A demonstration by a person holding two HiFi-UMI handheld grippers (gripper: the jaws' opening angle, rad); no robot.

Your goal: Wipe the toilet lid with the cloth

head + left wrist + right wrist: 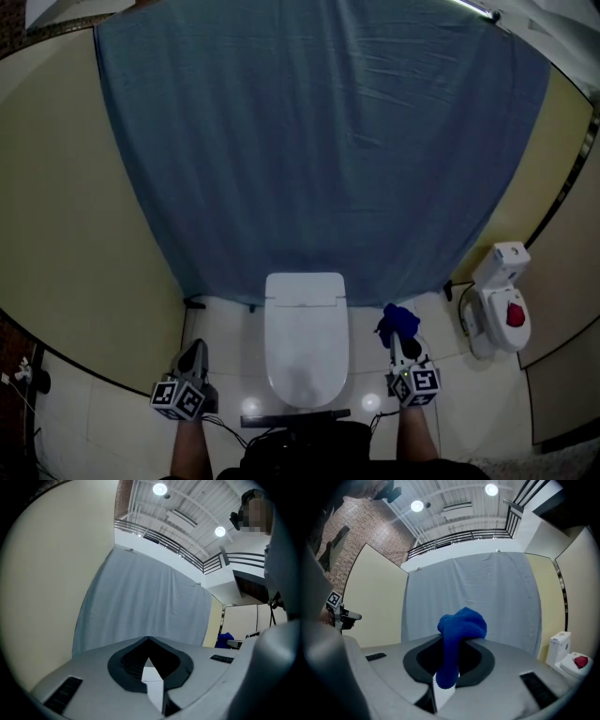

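A white toilet stands against a blue-grey curtain with its lid [306, 333] down, in the head view's lower middle. My right gripper [401, 343] is held to the right of the lid, shut on a bunched blue cloth [397, 322]. In the right gripper view the cloth [458, 634] sticks up from between the closed jaws and droops over them. My left gripper [193, 359] is held to the left of the lid, and its jaws meet with nothing between them. Neither gripper touches the toilet.
A blue-grey curtain [319, 141] covers the wall behind the toilet, with cream panels on both sides. A small white unit with a red button [500, 305] stands at the right on the pale tiled floor [230, 328].
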